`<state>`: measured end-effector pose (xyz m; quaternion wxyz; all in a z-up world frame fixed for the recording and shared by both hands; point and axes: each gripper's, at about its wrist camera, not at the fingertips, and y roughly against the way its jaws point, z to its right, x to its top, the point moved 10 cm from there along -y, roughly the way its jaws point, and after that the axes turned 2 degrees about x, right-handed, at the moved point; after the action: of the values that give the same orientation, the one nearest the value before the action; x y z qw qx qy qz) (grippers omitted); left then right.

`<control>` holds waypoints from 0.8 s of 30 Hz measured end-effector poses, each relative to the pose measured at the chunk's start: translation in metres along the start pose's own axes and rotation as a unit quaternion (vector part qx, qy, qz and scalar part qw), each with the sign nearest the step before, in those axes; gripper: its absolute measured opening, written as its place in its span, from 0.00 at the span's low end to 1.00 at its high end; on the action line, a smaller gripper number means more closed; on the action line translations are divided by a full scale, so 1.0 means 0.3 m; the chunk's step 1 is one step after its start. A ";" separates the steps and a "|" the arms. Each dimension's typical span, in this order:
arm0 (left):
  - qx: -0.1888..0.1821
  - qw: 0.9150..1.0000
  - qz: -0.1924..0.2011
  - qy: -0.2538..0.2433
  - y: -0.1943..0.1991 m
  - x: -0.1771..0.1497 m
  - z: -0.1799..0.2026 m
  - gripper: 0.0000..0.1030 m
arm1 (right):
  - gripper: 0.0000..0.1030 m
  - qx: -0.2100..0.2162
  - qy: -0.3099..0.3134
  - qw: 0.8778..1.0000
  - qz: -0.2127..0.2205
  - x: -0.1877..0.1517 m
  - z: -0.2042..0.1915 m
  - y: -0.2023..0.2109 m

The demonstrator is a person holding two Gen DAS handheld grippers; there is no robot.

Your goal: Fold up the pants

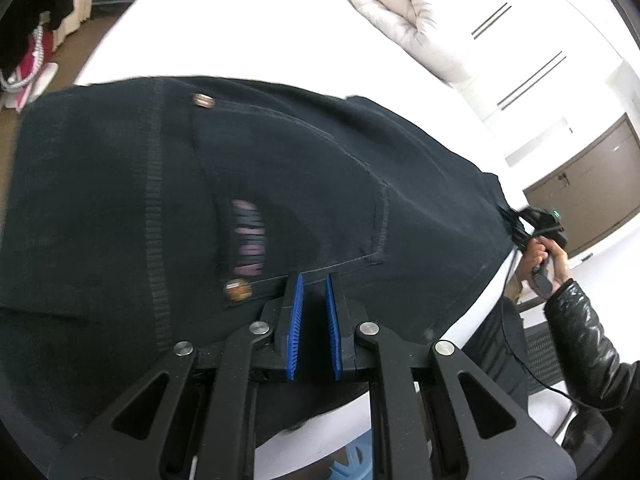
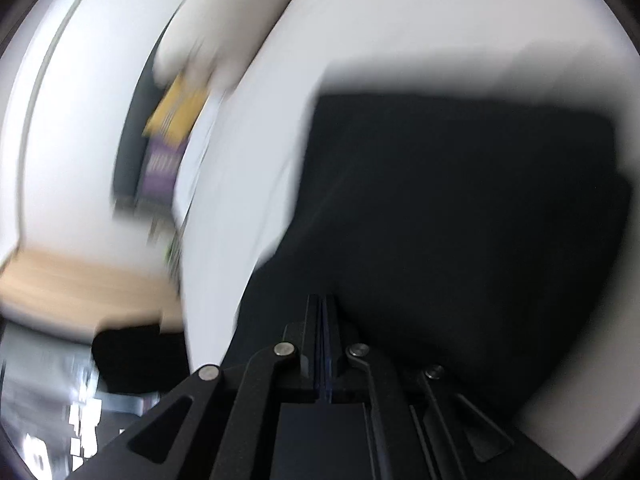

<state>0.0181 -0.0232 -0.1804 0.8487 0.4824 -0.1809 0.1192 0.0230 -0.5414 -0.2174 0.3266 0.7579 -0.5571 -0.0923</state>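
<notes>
Black pants (image 1: 320, 160) lie flat across the white bed (image 1: 240, 20), back pocket with pink stitching facing up. My left gripper (image 1: 314, 280) is at their near edge below that pocket, its blue pads (image 1: 297, 304) closed to a narrow gap with dark cloth caught between them. At the pants' right edge a hand (image 1: 540, 252) holds my right gripper (image 1: 512, 220) against the cloth. The blurred right wrist view shows the right gripper (image 2: 324, 300) with pads pressed together, the pants (image 2: 460, 200) lying around and beyond it. I cannot tell whether any cloth is pinched there.
A pale puffy quilted item (image 1: 412, 12) lies at the far side of the bed. A brown cabinet (image 1: 592, 184) stands beyond the right edge, and pink clothing (image 1: 32, 56) hangs at far left. A shiny black sleeve (image 1: 580, 320) is at right. White bed (image 2: 380, 20) surrounds the pants.
</notes>
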 end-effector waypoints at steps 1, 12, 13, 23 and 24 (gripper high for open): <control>0.006 1.000 0.006 0.002 0.025 -0.001 -0.017 0.11 | 0.05 -0.017 -0.004 1.000 0.023 0.009 0.051 0.104; -0.052 0.994 0.019 -0.093 -0.094 0.283 0.381 0.11 | 0.48 0.123 0.050 0.989 -0.067 -0.292 -0.183 0.160; -0.060 0.992 0.007 -0.113 -0.145 0.308 0.440 0.11 | 0.48 0.133 0.055 0.985 -0.097 -0.375 -0.217 0.116; -0.059 0.993 -0.072 -0.076 -0.577 0.433 0.427 0.11 | 0.38 0.146 0.063 0.967 -0.197 -0.579 -0.318 -0.135; -0.055 0.995 -0.058 -0.061 -0.558 0.453 0.379 0.11 | 0.37 0.143 0.058 0.973 -0.174 -0.518 -0.288 -0.108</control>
<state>0.1823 -0.2022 -0.1995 0.8669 0.4508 -0.2106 0.0295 0.0356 -0.3617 -0.2050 0.2252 0.8861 -0.4044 -0.0228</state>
